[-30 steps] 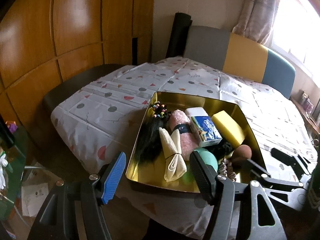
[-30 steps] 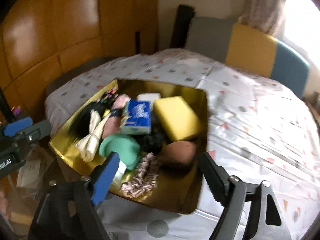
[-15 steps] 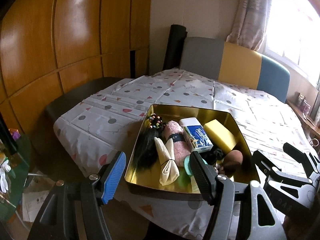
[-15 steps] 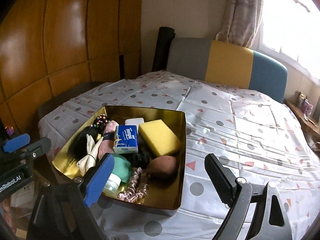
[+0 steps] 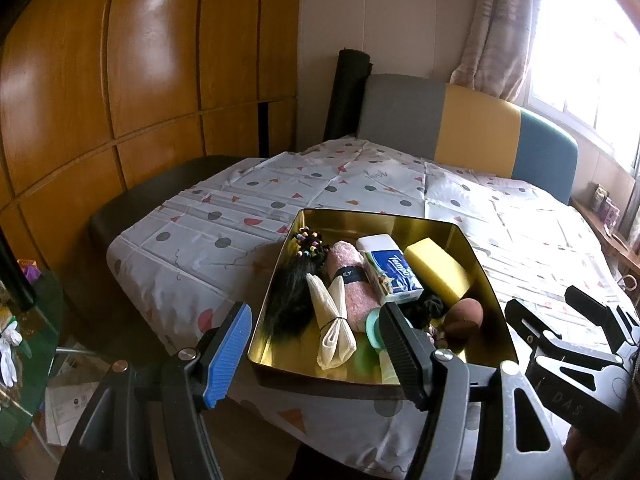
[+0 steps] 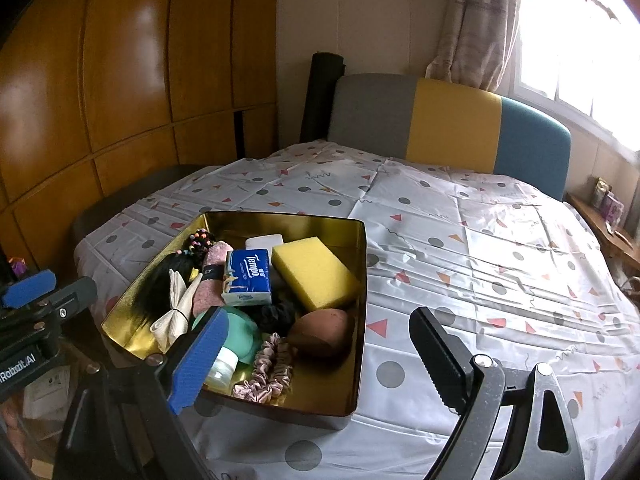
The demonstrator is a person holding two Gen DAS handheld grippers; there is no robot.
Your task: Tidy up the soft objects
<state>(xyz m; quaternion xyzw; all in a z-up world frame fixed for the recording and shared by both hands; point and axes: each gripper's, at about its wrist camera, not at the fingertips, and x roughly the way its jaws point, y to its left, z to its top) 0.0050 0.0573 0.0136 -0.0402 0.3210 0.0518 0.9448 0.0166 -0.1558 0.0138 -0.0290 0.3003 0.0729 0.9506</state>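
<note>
A gold tin tray (image 6: 356, 264) (image 5: 484, 280) sits at the near left corner of the table. It holds a yellow sponge (image 6: 314, 272) (image 5: 436, 266), a blue Tempo tissue pack (image 6: 248, 278) (image 5: 394, 276), a pink rolled cloth (image 5: 352, 286), a cream tied cloth (image 5: 332, 330), black hair (image 5: 290, 300), a brown puff (image 6: 322, 332), a pink scrunchie (image 6: 266, 376) and a green jar (image 6: 240, 338). My left gripper (image 5: 316, 354) is open and empty, just in front of the tray. My right gripper (image 6: 316, 358) is open and empty, above the tray's near right corner.
The table wears a white cloth (image 6: 480, 248) with dots and triangles. A grey, yellow and blue bench back (image 6: 448, 128) stands behind it. Wooden wall panels (image 5: 120, 100) are at the left. Papers lie on the floor (image 5: 60, 392) at lower left.
Both grippers have pulled back and risen away from the tray, so it looks smaller and farther. Both stay open and empty. The tray's contents have not moved.
</note>
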